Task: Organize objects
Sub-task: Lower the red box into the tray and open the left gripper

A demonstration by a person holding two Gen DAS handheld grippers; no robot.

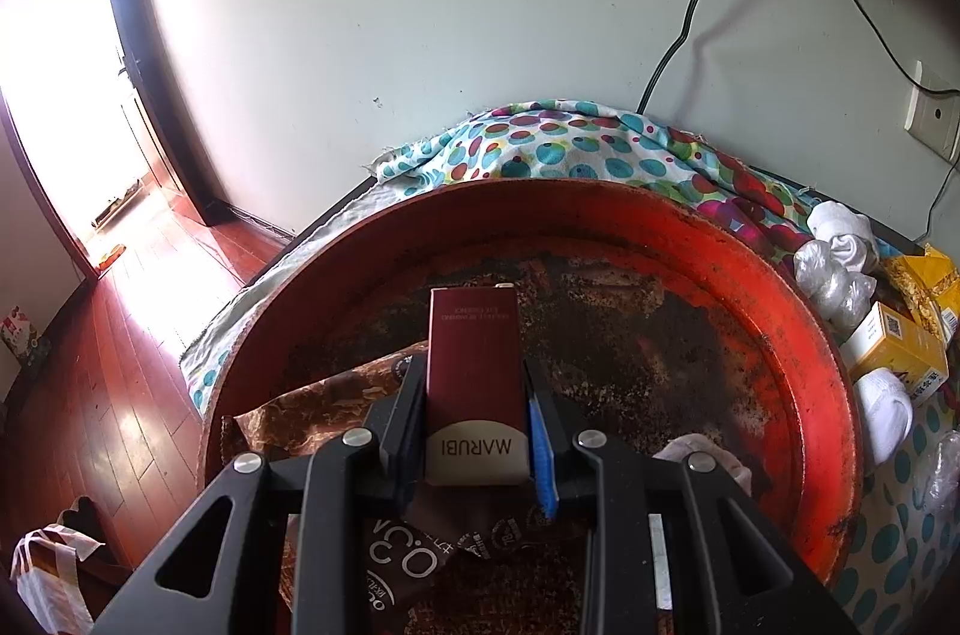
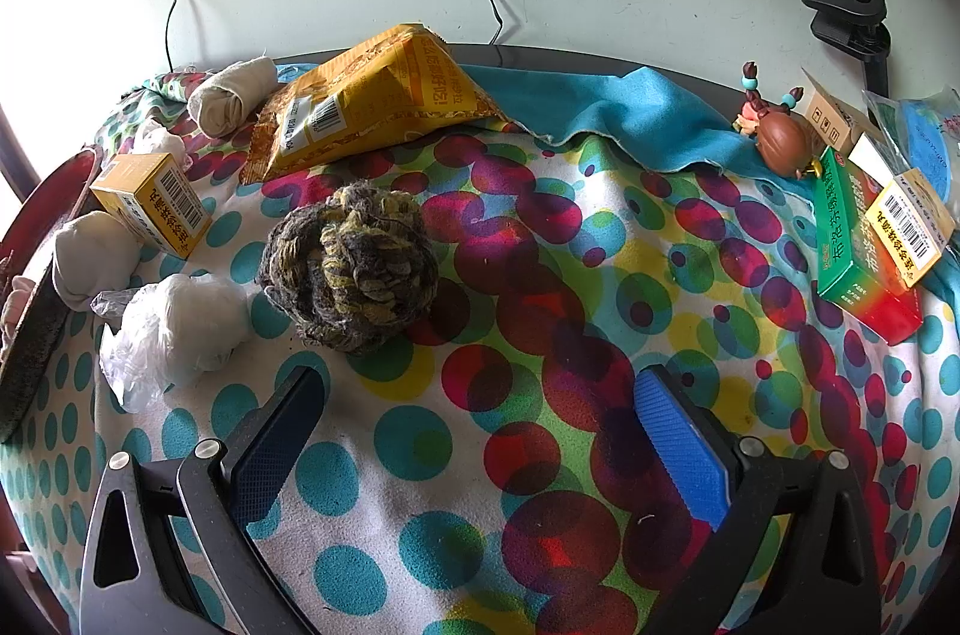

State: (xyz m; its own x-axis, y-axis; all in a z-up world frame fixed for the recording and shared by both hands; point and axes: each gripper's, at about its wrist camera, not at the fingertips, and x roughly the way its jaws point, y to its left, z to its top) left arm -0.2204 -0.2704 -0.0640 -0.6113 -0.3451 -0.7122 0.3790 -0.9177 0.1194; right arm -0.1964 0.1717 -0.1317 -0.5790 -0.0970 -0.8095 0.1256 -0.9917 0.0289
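Maroon packaging marked MARUBI, a slim box (image 1: pixel 474 371), is pinched between the fingers of the left claw (image 1: pixel 474 395) and is held over the red round tray (image 1: pixel 780 275), whose worn, dark-speckled floor is seen beneath it; a brown printed snack packet (image 1: pixel 336 395) lies in the tray under the claw. The tray rests on a worktop covered by a dotted cloth (image 1: pixel 570 143), and just beside the tray's right rim a yellow box (image 1: pixel 894 347) and white rolled socks (image 1: pixel 840 233) are seen. The right claw (image 2: pixel 480 431) is spread wide, nothing being held between its blue pads (image 2: pixel 678 449), and it hangs over the same dotted cloth (image 2: pixel 540 275). Ahead of it, to the left, a grey-and-yellow yarn ball (image 2: pixel 354 269) sits on the cloth, with a white plastic-wrapped bundle (image 2: pixel 174 335) just beside it. Further back a yellow snack bag (image 2: pixel 372 101) is propped near the wall, a rolled beige sock (image 2: pixel 234 95) lying to its left and a small yellow box (image 2: pixel 150 203) below that. At the far right a green-and-red box (image 2: pixel 858 251) is seen with another yellow box (image 2: pixel 912 221) resting on it, and a small brown figurine (image 2: pixel 780 137) stands near them on a blue cloth (image 2: pixel 630 107)
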